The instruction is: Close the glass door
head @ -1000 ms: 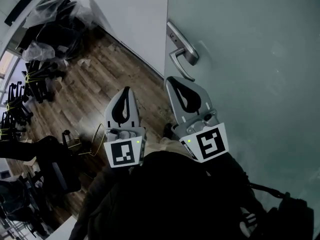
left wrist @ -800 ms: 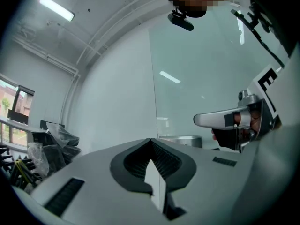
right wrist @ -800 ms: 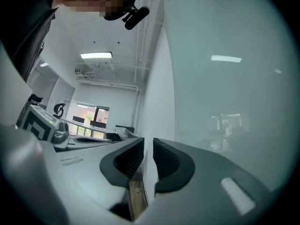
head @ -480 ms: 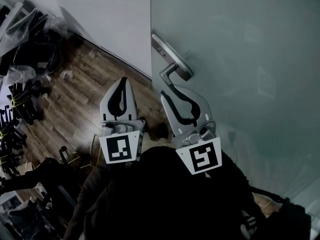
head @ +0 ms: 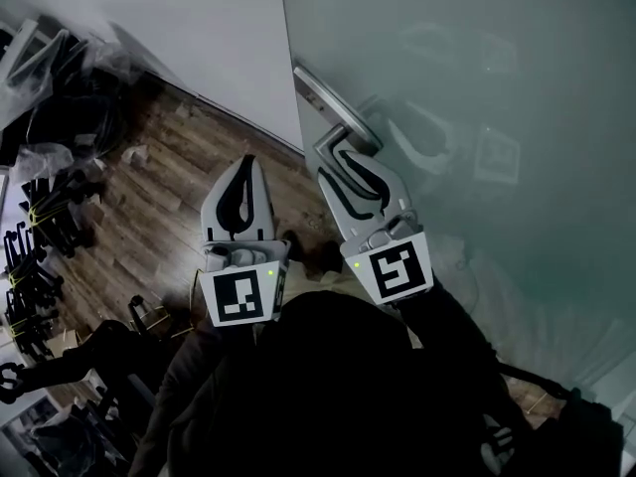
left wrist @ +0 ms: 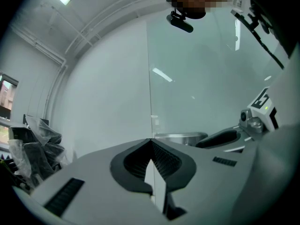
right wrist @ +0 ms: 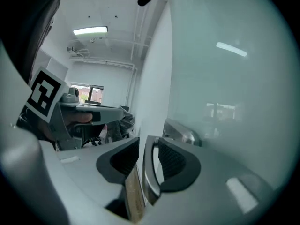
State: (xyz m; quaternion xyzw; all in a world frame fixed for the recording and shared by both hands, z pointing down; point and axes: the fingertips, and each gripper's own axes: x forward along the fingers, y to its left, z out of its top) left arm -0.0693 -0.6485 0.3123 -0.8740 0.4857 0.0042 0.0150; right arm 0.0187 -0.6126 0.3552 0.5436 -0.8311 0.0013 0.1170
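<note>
Though left tongs [left wrist: 151,141] meet, right gripper view shows right tongs [right wrist: 149,140] narrowly straddling handle [right wrist: 149,182].

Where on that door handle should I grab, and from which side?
Grip the door handle on its straight lever bar, coming from the free end: the bar stands clear of the glass door, and the right gripper straddles it there.
</note>
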